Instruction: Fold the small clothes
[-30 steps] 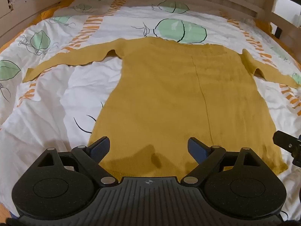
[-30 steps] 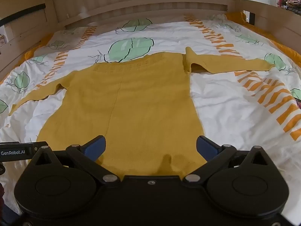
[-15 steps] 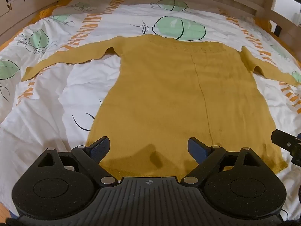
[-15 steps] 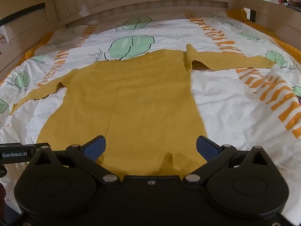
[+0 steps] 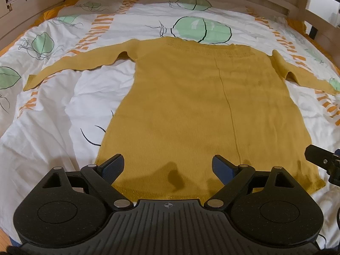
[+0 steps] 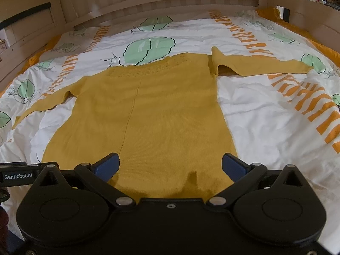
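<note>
A mustard-yellow long-sleeved knit top [image 5: 191,106] lies flat on the bed, neck toward the headboard, both sleeves spread out sideways. It also shows in the right wrist view [image 6: 153,114]. My left gripper [image 5: 167,165] is open and empty, hovering over the left part of the hem. My right gripper [image 6: 170,165] is open and empty over the right part of the hem. The right gripper's body shows at the right edge of the left wrist view [image 5: 323,159].
The bed has a white duvet [image 5: 53,127] with green leaves and orange stripes. A wooden headboard [image 6: 159,0] runs along the far end and wooden side rails [image 6: 306,6] flank the bed.
Both grippers have shifted slightly forward over the hem; the top sits a little lower in both views. Both jaws stay open.
</note>
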Tool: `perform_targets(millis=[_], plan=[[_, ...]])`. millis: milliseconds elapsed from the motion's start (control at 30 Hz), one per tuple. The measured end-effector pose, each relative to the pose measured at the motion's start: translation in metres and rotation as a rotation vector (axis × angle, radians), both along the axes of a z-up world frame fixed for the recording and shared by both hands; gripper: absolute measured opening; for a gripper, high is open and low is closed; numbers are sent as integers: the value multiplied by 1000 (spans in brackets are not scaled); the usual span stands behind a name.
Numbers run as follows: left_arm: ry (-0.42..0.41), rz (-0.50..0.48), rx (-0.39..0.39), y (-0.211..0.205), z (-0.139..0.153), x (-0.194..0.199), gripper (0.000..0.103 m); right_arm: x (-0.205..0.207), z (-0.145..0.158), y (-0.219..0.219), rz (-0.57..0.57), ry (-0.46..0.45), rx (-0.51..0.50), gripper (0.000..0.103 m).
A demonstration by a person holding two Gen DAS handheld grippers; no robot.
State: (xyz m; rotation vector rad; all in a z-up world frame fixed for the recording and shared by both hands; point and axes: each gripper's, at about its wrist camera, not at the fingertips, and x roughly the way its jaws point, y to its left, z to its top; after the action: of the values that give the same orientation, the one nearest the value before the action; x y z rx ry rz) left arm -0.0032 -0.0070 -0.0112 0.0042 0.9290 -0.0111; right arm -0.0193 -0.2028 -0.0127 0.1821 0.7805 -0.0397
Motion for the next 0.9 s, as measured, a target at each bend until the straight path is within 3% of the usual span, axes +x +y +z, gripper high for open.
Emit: perform_targets(millis=[900], plan=[[5,-3,1,-5,-2,-4,90,1,0,2,0,3,6,102]])
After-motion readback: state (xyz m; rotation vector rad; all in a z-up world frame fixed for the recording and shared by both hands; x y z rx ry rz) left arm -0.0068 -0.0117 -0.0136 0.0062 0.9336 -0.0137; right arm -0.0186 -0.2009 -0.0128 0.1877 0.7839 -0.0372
